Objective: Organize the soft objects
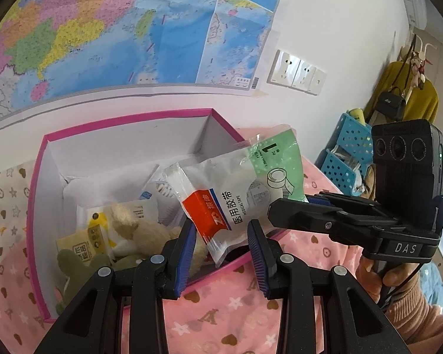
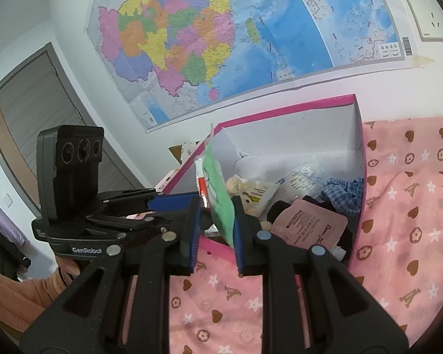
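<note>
A medical tape packet (image 1: pixel 236 197), white with a red band and a green end, hangs over the near rim of the pink box (image 1: pixel 38 206). My right gripper (image 2: pixel 215 230) is shut on its green end (image 2: pixel 218 206); in the left wrist view it reaches in from the right (image 1: pixel 280 206). My left gripper (image 1: pixel 221 247) stands open, with the packet's lower corner dipping between its fingers; I see no pad pressing it. The box holds a beige plush toy (image 1: pixel 133 227), a green plush (image 1: pixel 71 268), yellow sachets (image 1: pixel 82 244), a pink sachet (image 2: pixel 307 224), blue checked cloth (image 2: pixel 342 194) and a bag of cotton swabs (image 2: pixel 301 177).
The box lies on a pink patterned blanket (image 2: pixel 398 206). Against the wall at the right stands a blue perforated basket (image 1: pixel 348 153). Behind it is a coat rack with a yellow garment (image 1: pixel 410 94). A map (image 2: pixel 221 44) and sockets (image 1: pixel 295 72) are on the wall; a door (image 2: pixel 23 112) is at the left.
</note>
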The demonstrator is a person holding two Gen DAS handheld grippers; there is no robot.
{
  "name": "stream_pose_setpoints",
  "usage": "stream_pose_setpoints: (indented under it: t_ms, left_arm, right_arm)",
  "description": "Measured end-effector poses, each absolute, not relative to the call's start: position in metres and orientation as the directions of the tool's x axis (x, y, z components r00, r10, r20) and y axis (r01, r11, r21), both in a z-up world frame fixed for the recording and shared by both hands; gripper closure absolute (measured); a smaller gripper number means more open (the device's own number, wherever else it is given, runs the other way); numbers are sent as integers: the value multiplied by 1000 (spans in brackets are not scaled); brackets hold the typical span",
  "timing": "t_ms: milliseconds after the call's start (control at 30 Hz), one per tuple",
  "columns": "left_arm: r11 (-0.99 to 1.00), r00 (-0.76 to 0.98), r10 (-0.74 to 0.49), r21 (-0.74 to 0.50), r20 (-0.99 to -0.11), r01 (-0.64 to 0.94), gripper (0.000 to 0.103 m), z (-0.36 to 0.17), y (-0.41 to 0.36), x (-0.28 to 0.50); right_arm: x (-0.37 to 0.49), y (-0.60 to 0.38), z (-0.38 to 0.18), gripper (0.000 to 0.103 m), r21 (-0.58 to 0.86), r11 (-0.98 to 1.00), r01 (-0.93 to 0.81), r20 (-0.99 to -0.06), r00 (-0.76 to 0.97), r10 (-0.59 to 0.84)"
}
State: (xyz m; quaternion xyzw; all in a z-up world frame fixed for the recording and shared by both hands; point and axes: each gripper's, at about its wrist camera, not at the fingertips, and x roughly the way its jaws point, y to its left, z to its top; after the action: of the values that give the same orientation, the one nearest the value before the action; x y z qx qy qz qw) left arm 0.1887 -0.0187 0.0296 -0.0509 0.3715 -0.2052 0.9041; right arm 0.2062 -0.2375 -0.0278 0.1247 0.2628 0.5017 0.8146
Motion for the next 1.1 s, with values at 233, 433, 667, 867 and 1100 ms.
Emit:
stream_pose_setpoints:
  t_ms: [233,433,667,867,1100]
  left_arm:
    - [917,634,-395,-242,-665,318,67,25,-17,197]
    - [917,630,-394,-243,-670,315,67,23,-17,201]
    - [923,620,-380,-244,-687,297,67,14,-18,209]
    - [925,614,-379,-266,-692,272,67,5,-10,214]
    - [925,632,-380,-286,-676,251,49,7,-2,206]
  right_arm:
    - [213,-235,-28,80,481,461,-746,-300,355,886]
    - [219,-232,-30,80,500,445,-743,-294,337,894]
    - [225,-231,-35,80,503,462,-730,-305,350,886]
    - [232,-238,-43,80,477,579,-661,-367,449,815]
    - [218,-241,-40,48,355,684,-637,-397,559,728]
